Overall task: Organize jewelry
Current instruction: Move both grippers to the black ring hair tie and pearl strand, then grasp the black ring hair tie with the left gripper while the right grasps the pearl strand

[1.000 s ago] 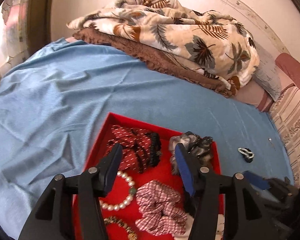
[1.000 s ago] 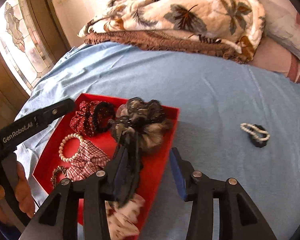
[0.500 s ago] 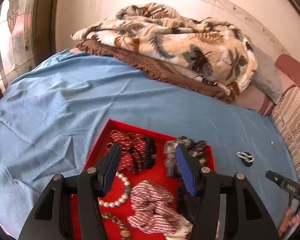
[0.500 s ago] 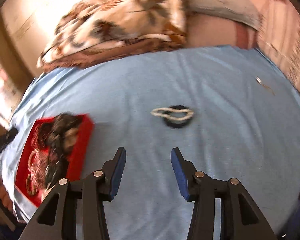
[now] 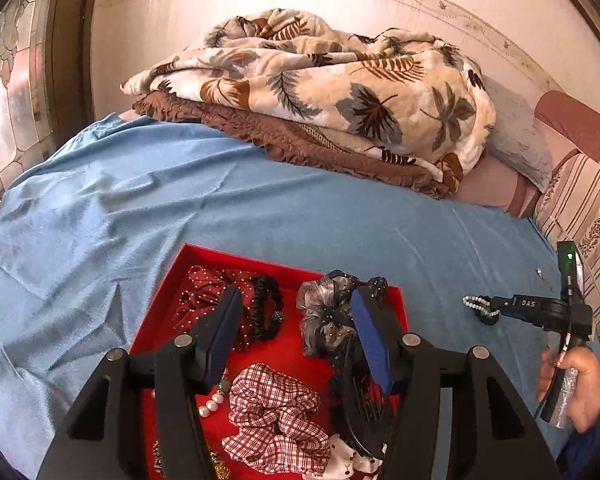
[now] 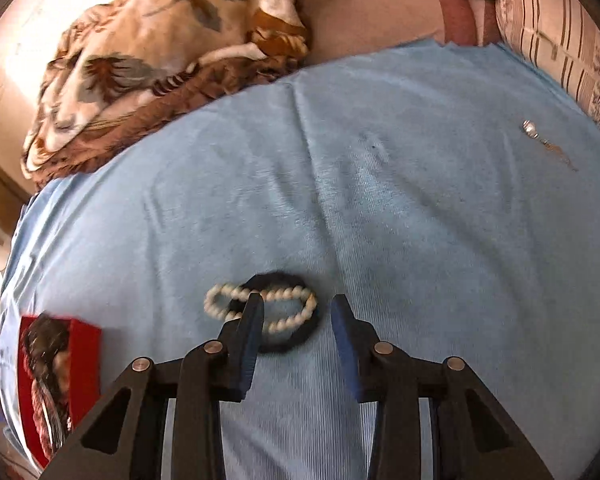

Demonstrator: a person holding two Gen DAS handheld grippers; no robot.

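A red tray (image 5: pixel 168 280) on the blue bedsheet holds several scrunchies, a pearl bracelet (image 5: pixel 210 404) and a black hair comb (image 5: pixel 360 408). My left gripper (image 5: pixel 296 312) is open and empty, hovering over the tray. A pearl bracelet on a black hair tie (image 6: pixel 278 312) lies on the sheet. My right gripper (image 6: pixel 298 306) is open, its fingertips on either side of the right part of this pair. It also shows in the left wrist view (image 5: pixel 480 310). A small silver earring (image 6: pixel 540 138) lies far right.
A folded leaf-print blanket (image 5: pixel 320 88) over a brown one lies at the back of the bed. Pillows (image 5: pixel 520 148) and a striped cushion sit at the right. The tray's corner shows at the left in the right wrist view (image 6: pixel 84 344).
My right gripper has left the tray, where it let go of the grey scrunchie, swung right and come down around the pearl bracelet and black tie. My left gripper rose slightly.
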